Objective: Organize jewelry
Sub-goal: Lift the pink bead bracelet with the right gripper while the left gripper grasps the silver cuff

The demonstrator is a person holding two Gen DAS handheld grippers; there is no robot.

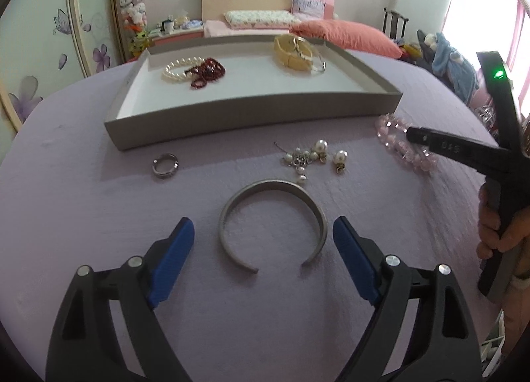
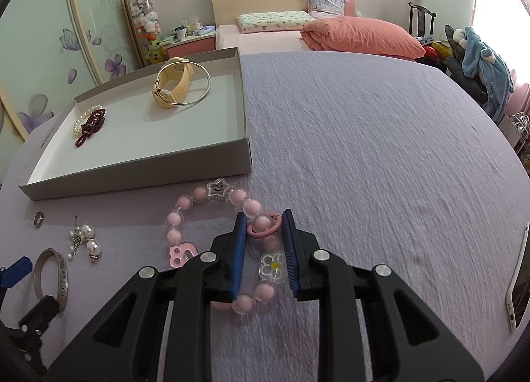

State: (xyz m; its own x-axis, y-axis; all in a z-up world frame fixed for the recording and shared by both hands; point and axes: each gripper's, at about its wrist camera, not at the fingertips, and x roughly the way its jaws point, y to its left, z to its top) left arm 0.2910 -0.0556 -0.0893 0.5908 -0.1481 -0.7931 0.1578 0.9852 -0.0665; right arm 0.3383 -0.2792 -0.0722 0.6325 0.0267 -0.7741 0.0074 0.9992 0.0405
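Observation:
A grey tray holds a pearl bracelet, dark red beads, a yellow watch and a thin bangle. On the purple cloth lie a ring, pearl earrings and a silver cuff. My left gripper is open, with the cuff between its fingers. My right gripper has closed around one side of the pink bead bracelet, fingers touching a ringed bead.
A white phone lies at the cloth's right edge. A bed with an orange duvet stands behind. A mirrored wardrobe is at the left, and a chair with clothes at the right.

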